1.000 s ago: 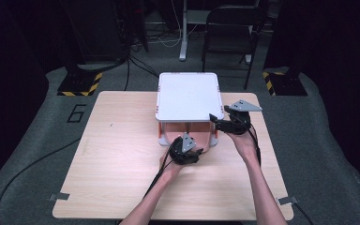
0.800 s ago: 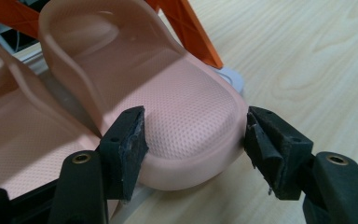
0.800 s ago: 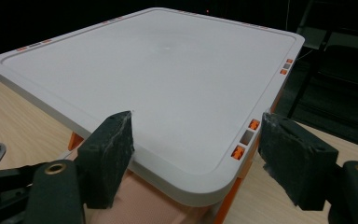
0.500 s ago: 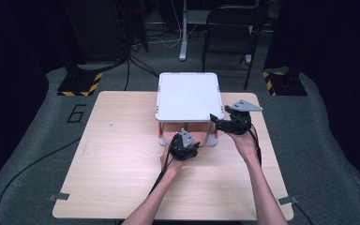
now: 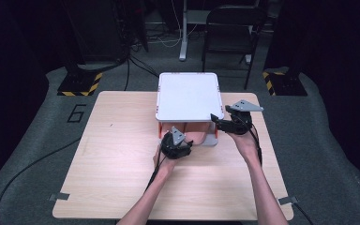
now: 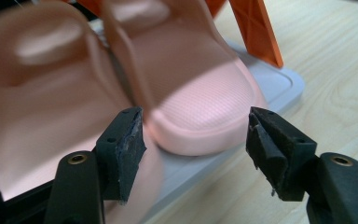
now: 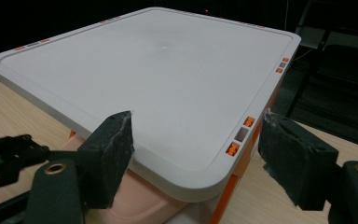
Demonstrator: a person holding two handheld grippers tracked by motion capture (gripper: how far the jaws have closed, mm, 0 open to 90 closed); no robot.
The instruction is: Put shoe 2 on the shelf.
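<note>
Two pink slippers sit side by side on the grey lower tray (image 6: 279,84) of a small rack with orange legs (image 6: 256,32). My left gripper (image 6: 193,116) is open, its jaws standing either side of the toe of one slipper (image 6: 205,107); the other slipper (image 6: 42,93) lies blurred beside it. In the high view the left gripper (image 5: 180,136) is at the rack's front, with pink slipper (image 5: 194,137) showing under the white top shelf (image 5: 187,93). My right gripper (image 7: 196,119) is open, straddling the near corner of the top shelf (image 7: 168,79), at the rack's front right (image 5: 215,121).
The rack stands at the back middle of a wooden table (image 5: 112,154). A black chair (image 5: 232,23) and cables lie on the floor beyond. A floor mark "6" (image 5: 76,113) is at the left. Bare tabletop spreads to the left and front.
My left gripper has edged forward toward the rack's lower tray. The right gripper has hardly moved.
</note>
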